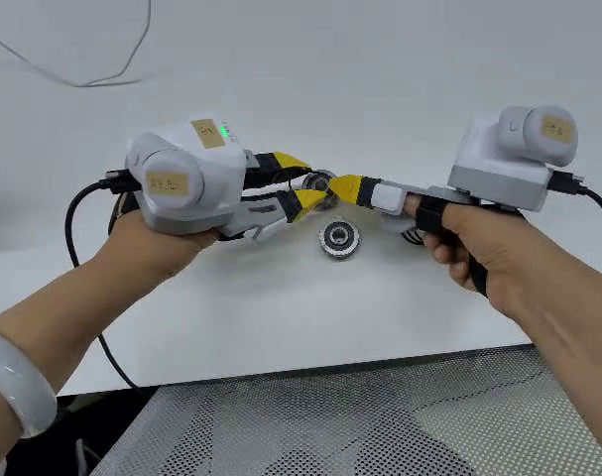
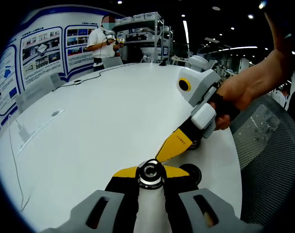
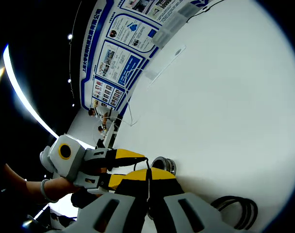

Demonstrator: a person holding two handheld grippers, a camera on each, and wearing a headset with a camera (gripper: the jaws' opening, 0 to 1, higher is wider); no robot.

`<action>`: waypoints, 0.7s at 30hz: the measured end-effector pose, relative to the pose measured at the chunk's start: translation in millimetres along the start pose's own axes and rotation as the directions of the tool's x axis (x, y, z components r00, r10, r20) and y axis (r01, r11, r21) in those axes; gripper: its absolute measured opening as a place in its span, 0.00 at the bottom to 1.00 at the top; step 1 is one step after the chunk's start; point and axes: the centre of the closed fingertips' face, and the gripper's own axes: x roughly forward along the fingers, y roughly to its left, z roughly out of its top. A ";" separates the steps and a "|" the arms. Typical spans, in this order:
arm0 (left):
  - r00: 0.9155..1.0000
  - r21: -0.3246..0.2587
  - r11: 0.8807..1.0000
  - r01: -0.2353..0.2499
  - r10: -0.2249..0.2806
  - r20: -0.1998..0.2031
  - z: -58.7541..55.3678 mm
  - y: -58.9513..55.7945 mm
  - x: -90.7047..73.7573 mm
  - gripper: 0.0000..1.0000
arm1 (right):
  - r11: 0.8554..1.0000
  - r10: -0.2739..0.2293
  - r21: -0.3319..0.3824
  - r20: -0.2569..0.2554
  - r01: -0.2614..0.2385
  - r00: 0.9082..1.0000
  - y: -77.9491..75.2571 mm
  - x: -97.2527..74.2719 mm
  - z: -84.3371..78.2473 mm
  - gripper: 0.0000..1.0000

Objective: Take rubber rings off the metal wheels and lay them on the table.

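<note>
The metal wheel [image 1: 320,182] clamped in the left tongs [image 1: 303,185] is largely covered by their yellow tips, so its rim cannot be made out. Whether the pressed-together right tongs [image 1: 342,188], touching it, pinch anything is hidden. Behind the right tongs, loose rubber rings [image 1: 412,234] lie half under the right hand [image 1: 474,243]; the right gripper view's lower edge cuts them off. The posters [image 2: 38,46] far beyond the left tongs are too small to read.

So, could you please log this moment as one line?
left claw: shut on wheel | right claw: shut, tip at that wheel | second wheel, loose rings: on table
</note>
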 end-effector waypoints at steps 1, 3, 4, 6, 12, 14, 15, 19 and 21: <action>1.000 0.000 1.000 -0.003 0.003 0.002 0.8 -0.1 -1.0 0.20 | 1.000 -0.001 0.001 0.000 0.001 1.000 -0.2 -0.1 -0.1 0.01; 1.000 -0.006 1.000 -0.006 0.006 0.009 2.4 -0.5 -3.4 0.20 | 1.000 -0.005 -0.001 -0.002 0.005 1.000 -0.8 -0.9 -0.8 0.01; 1.000 -0.007 1.000 -0.009 0.009 0.014 3.3 -0.4 -4.5 0.20 | 1.000 -0.006 0.000 -0.002 0.006 1.000 -0.8 -1.4 -0.9 0.01; 1.000 -0.009 1.000 -0.010 0.010 0.011 2.8 -0.9 -5.6 0.21 | 1.000 -0.005 0.000 0.002 0.005 1.000 0.1 -3.0 -0.4 0.01; 1.000 -0.018 1.000 -0.018 0.018 0.011 0.8 0.3 -10.3 0.21 | 1.000 -0.009 -0.002 0.004 0.009 1.000 0.7 -9.8 0.3 0.01; 1.000 -0.019 1.000 -0.024 0.025 0.012 0.5 1.1 -12.2 0.22 | 1.000 -0.014 -0.007 0.007 0.014 1.000 1.5 -14.7 1.2 0.01; 1.000 -0.022 0.999 -0.027 0.027 0.011 -0.2 1.4 -13.2 0.22 | 1.000 -0.013 -0.008 0.011 0.013 1.000 2.3 -18.0 2.2 0.01; 0.999 -0.029 0.999 -0.031 0.031 0.008 -2.2 1.5 -16.4 0.22 | 0.999 -0.026 -0.024 0.021 0.026 0.999 5.0 -31.2 5.0 0.01; 0.999 -0.031 0.999 -0.034 0.034 0.008 -2.8 1.1 -18.3 0.22 | 0.999 -0.036 -0.025 0.031 0.037 0.999 4.4 -40.4 6.6 0.01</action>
